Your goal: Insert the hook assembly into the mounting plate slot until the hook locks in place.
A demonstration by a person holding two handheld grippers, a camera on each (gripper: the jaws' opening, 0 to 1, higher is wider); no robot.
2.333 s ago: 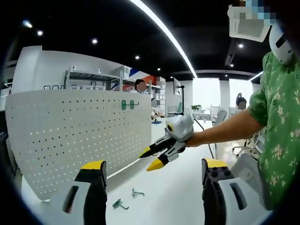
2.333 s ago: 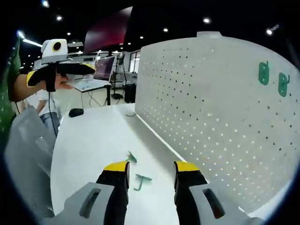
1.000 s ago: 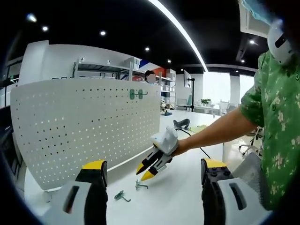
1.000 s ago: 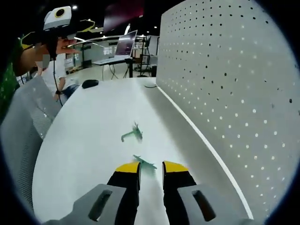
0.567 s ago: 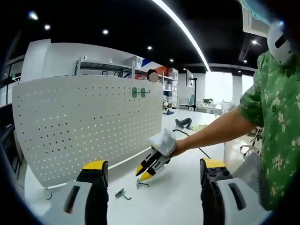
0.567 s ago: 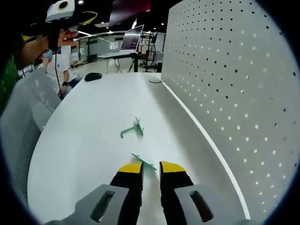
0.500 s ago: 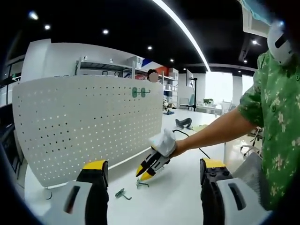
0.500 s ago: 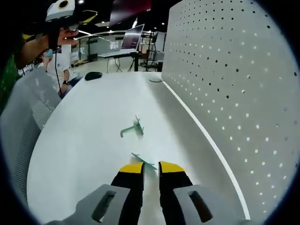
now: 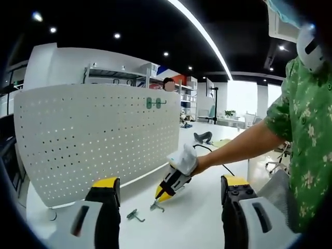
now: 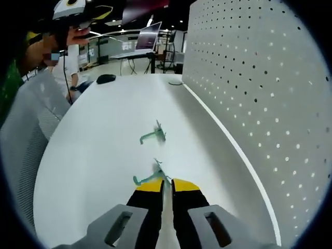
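Green wire hook [image 10: 149, 177] pinched at the yellow tips of the right gripper [image 10: 167, 182], jaws pressed nearly together on it, apparently just off or still grazing the white table [image 10: 98, 135]; cannot tell from either view whether fully clear of the surface; seen in the left gripper view as the right gripper [image 9: 169, 188] angled down over the tabletop with the hook [image 9: 156, 206] at its tips, likely so as to grip the thin wire from above and keep its prongs free for the board; second green hook [image 10: 153, 136] lying loose on the table a little farther on, also visible in the left gripper view [image 9: 134, 215] near the first, probably left as spare stock for a later round; white perforated mounting plate [image 10: 259, 88] standing upright along the table's edge, close beside the pickup spot, so only a short carry looks needed; two green hooks [image 9: 152, 102] already seated high on the plate [image 9: 93, 140], suggesting where the held one belongs; left gripper [image 9: 168, 205] held back and spread wide, gripping nothing, seemingly parked to watch plate and hooks together; pickup judged barely done, insertion and locking yet to come.
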